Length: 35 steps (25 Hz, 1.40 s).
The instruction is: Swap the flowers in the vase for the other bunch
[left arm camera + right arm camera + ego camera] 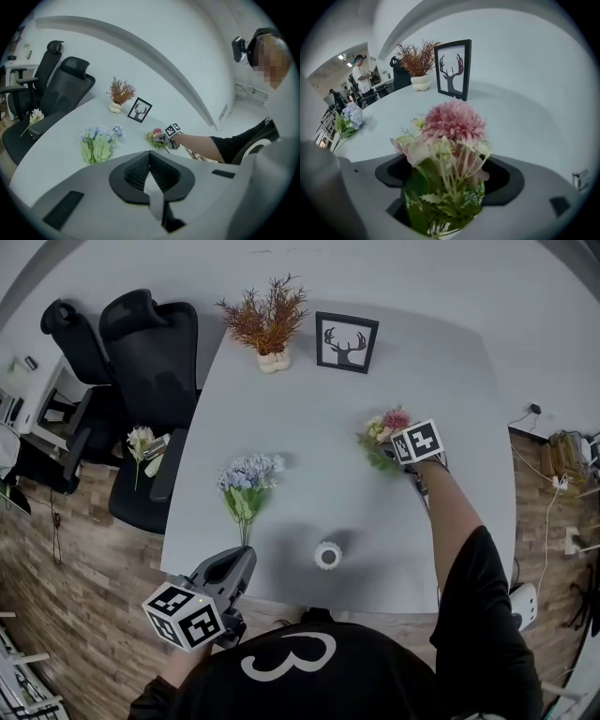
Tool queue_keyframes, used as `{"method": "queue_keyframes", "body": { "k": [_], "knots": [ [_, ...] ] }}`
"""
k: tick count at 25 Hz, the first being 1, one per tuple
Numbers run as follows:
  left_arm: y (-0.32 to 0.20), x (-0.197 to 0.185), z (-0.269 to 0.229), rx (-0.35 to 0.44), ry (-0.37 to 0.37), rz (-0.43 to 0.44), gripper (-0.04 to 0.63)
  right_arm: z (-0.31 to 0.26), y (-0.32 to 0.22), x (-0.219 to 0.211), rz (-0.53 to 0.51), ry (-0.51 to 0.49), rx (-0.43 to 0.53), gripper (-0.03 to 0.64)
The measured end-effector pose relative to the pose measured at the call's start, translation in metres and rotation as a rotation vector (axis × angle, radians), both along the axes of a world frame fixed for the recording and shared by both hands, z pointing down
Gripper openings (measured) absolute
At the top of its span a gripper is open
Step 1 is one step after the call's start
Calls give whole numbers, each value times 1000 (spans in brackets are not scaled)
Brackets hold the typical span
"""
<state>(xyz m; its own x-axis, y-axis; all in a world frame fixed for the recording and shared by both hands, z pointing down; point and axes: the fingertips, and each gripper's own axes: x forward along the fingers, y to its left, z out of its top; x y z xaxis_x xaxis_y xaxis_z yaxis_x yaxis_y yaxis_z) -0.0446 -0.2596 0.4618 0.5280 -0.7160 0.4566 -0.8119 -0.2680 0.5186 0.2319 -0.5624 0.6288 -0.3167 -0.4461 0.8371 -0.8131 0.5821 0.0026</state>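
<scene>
The small white vase (328, 555) stands upright and empty near the front edge of the table (309, 418). The blue bunch (247, 484) lies flat near it, stems toward that edge. The pink bunch (383, 434) is well apart, on the right.

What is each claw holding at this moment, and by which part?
Nothing is gripped. The right claw has its jaws wide apart around the leafy stems of the pink flower bunch, seemingly not pressing on them. The left claw is shut and empty.

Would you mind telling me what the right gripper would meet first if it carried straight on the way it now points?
The pink flower bunch: it lies between the right gripper's open jaws, with the table likely just beyond.
</scene>
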Motion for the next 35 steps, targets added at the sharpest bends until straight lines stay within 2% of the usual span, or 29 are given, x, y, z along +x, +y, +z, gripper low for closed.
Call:
{"method": "queue_keyframes", "body": {
  "k": [4,10,13,17,25,35],
  "knots": [
    [-1,2,1,-6,0,0,9,1,-1,7,22,47,-8,359],
    [-1,1,-3,11,-13,4,9,0,-1,12,17,106,14,279],
    [-1,2,-5,19,-18,8,9,-4,-2,13,30,108,35,212],
    [1,2,-7,31,-18,14,9,-14,3,12,40,98,63,159],
    [1,10,-15,62,3,65,9,-48,42,-3,-16,38,121,141],
    [15,26,-27,97,16,205,9,-164,114,-16,49,-146,388,140]
  ]
}}
